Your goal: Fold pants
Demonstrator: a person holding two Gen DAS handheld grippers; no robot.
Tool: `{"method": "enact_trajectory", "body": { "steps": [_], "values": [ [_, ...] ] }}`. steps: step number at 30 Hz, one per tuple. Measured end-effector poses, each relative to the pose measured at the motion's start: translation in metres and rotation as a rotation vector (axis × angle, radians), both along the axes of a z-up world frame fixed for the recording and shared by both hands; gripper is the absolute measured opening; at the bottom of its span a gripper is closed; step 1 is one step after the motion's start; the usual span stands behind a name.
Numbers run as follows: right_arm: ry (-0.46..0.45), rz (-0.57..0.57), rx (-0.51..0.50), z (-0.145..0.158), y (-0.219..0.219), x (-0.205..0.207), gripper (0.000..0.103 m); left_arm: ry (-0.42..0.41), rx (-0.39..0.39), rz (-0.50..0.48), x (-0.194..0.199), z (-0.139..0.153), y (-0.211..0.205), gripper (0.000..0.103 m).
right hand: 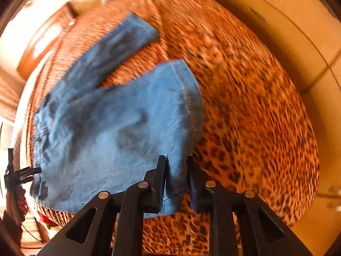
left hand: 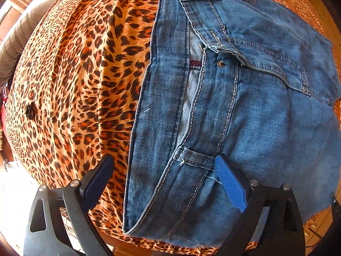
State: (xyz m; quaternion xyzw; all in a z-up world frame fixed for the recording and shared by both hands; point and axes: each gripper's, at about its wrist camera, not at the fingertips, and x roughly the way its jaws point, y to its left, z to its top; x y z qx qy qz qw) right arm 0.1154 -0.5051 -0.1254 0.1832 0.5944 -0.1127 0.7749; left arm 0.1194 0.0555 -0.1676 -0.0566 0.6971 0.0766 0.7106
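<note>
Black fingers of the left tool (left hand: 164, 170) fill the bottom of its view, spread wide and pointing down at the jeans (left hand: 223, 106); one finger stands over the leopard-print cloth (left hand: 74, 85), the other, with a blue ribbed pad (left hand: 231, 186), lies against a belt loop (left hand: 196, 156) on the waistband, and nothing is pinched between them. That waistband lies open, with a metal button (left hand: 220, 64) and a dark red label (left hand: 195, 63) showing. The right tool (right hand: 177, 166) has its fingers drawn close on a fold of denim at the hem of one trouser leg (right hand: 127, 128); the other leg (right hand: 119, 44) stretches away behind, apart from it. The jeans lie flat on the leopard-print cloth, which covers the whole surface; whether that is a desk or a bed I cannot tell. A small black clip (left hand: 30, 111) sits on the cloth, well apart from the jeans. Pale tiled floor (right hand: 298, 42) and a wooden door (right hand: 46, 42) edge the blurred right view.
</note>
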Motion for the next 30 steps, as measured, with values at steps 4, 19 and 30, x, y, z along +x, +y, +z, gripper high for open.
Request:
{"method": "enact_trajectory", "body": {
  "steps": [4, 19, 30],
  "values": [
    [-0.011, -0.139, 0.029, -0.002, -0.017, -0.034, 0.020, -0.053, -0.027, -0.015, 0.003, 0.023, 0.013, 0.095],
    [-0.201, -0.066, 0.078, 0.039, -0.001, 0.191, 0.050, -0.120, -0.142, 0.103, 0.148, 0.063, 0.036, 0.095],
    [-0.110, -0.212, 0.151, -0.041, -0.029, 0.288, 0.050, -0.012, -0.211, 0.285, 0.191, 0.001, 0.040, 0.091]
  ]
}}
